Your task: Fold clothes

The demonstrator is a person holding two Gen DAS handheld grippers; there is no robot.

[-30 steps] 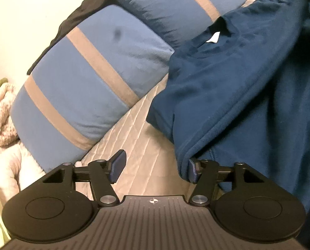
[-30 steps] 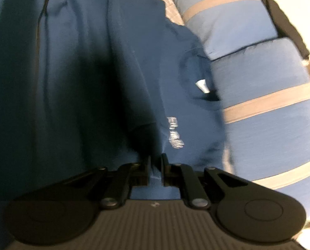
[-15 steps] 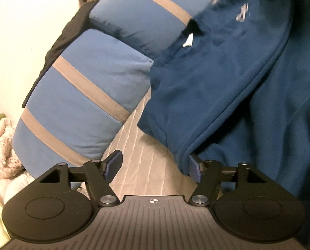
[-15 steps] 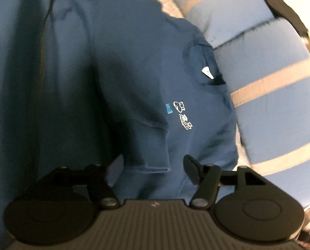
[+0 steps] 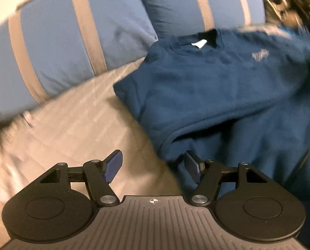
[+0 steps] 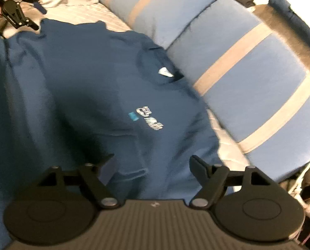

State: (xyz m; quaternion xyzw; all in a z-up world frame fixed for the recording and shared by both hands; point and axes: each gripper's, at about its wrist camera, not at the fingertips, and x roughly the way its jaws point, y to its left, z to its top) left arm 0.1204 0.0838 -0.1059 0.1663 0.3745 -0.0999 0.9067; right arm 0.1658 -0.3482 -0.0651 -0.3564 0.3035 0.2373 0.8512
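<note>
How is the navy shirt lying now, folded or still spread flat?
Partly folded. The navy shirt has its side turned in over the body, a doubled edge showing by the left gripper.

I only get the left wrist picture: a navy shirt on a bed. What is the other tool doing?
Observer: The right gripper hangs over the shirt; its fingers are opening and pinch nothing.
Operator: Anything on the shirt I'd miss?
Observer: A small teal tag sits beside the chest logo.
Operator: Can that camera see my tool?
Observer: Yes, the left gripper shows in the top left corner, at the shirt's far edge.
</note>
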